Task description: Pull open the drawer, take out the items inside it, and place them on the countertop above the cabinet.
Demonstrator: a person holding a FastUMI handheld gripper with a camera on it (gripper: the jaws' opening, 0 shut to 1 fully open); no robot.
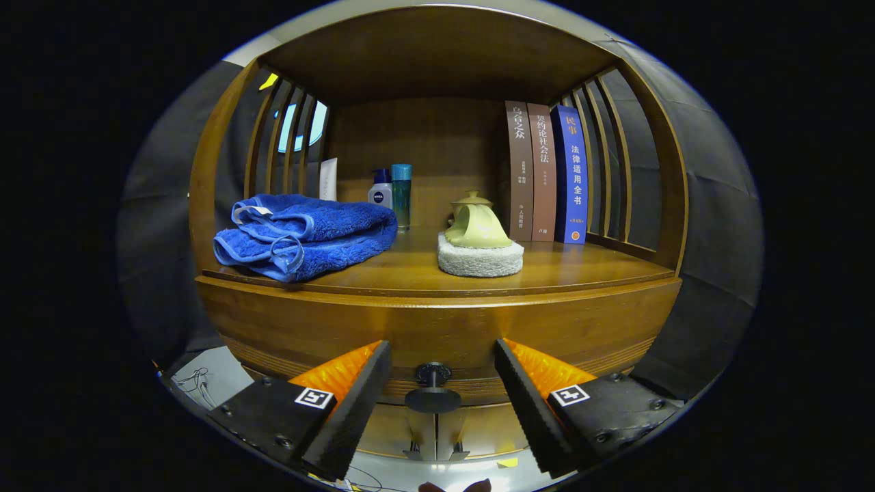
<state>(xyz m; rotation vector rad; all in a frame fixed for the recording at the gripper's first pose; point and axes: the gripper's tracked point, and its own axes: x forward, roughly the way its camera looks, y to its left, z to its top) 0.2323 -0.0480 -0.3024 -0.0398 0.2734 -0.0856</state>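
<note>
Gripper (443,403): jaws wide apart, holding nothing, flanking the dark knob (433,389) of the closed drawer (437,335); bench (560,270) above bears folded blue towel (305,234) left.

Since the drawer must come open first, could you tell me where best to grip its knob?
Grip the knob at its narrow stem behind the round cap, straight from the front. The gripper is open with the knob between its fingers; the wider cap should stop slipping.
</note>
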